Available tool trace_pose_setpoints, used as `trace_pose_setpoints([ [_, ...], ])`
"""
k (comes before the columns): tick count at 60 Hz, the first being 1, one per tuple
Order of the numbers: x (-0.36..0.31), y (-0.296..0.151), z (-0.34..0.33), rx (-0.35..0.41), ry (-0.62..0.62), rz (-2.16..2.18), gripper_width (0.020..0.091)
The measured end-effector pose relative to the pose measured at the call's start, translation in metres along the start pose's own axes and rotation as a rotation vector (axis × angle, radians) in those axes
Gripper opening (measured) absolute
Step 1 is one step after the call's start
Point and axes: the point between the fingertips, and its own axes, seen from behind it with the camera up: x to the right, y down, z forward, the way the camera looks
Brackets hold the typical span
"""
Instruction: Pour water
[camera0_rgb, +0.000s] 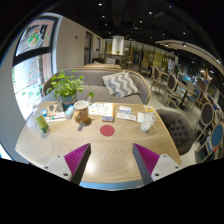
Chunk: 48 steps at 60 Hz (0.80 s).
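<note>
Pale wood round table (100, 150), smooth-topped, fills the near ground ahead of the gripper (112, 160). Grey sofa (95, 82) behind it at 12 o'clock, with a zigzag-patterned cushion (122, 84). Dark rounded armchair (178, 128) at 3 o'clock.

On the table, large to small: leafy green plant (67, 88) at 11 o'clock; open booklets or papers (113, 111) at 12; white cup-like vessel (81, 108) beside the plant; pale cup or jug (147, 122) at 2 o'clock; small glass with greenery (42, 124) at 10; flat red round coaster (107, 130) near centre.

Gripper: fingers spread wide, magenta pads (76, 155) apart, nothing between them. Hovers well short of every vessel.

Which vessel holds the water cannot be told; the likeliest candidates are the white vessel at 11 and the pale one at 2.

Risks, as judgement: picking the wrong vessel; smooth glazed walls slipping in the pads; spilling onto the papers just beside.
</note>
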Motion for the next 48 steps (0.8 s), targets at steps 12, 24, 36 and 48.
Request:
trace_pose_setpoints([
  [12,-0.027,0.012,0.011,-0.032,-0.016,-0.006,0.0857],
  [24,-0.089,0.031,0.018,-0.067,-0.058,-0.026,0.0855],
  [36,-0.191,0.046,0.026,-0.069,-0.107,-0.033,0.0855],
  [48,-0.311,0.042,0.047,-0.021,-0.169,-0.003,0.086],
])
